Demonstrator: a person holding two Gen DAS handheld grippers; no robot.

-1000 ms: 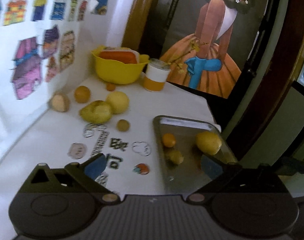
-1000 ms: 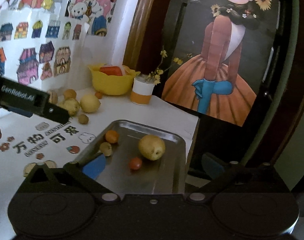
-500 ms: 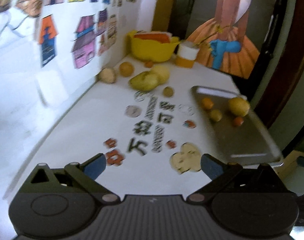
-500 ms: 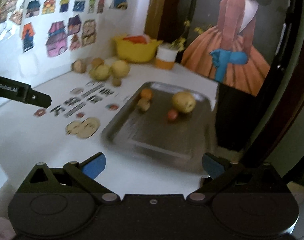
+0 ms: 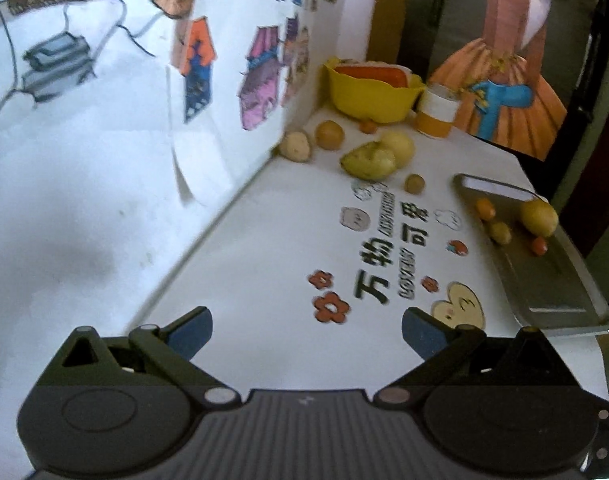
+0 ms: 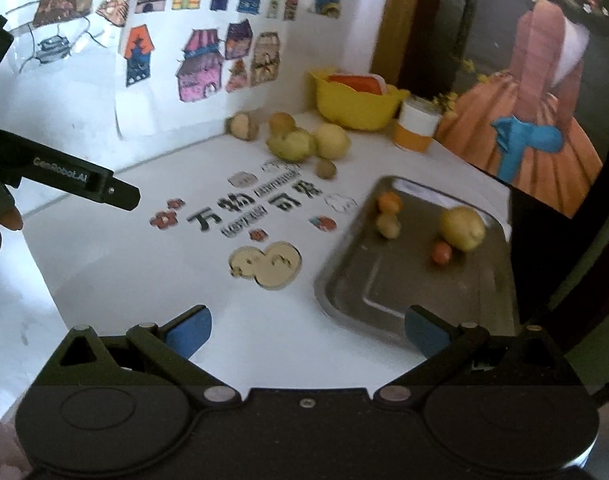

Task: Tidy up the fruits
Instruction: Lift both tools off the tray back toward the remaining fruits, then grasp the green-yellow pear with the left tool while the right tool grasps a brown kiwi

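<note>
Holding my left hand-held gripper [image 5: 306,326] and my right hand-held gripper [image 6: 307,326] wide apart and empty above the white tabletop [image 6: 144,276], I see four fruits on the metal tray [image 6: 404,300] at the right edge: a large yellow pear [image 6: 462,228], a small red fruit [image 6: 440,253] touching it, an orange [image 6: 389,202] and a small yellowish fruit [image 6: 387,226]. More yellow and brown fruits [image 5: 370,156] lie loose near the far corner, before a yellow bowl [image 5: 368,96] and a white-and-orange cup [image 5: 438,114]. Cartoon stickers [image 6: 264,266] mark the tabletop and house drawings [image 6: 200,64] cover the wall.
</note>
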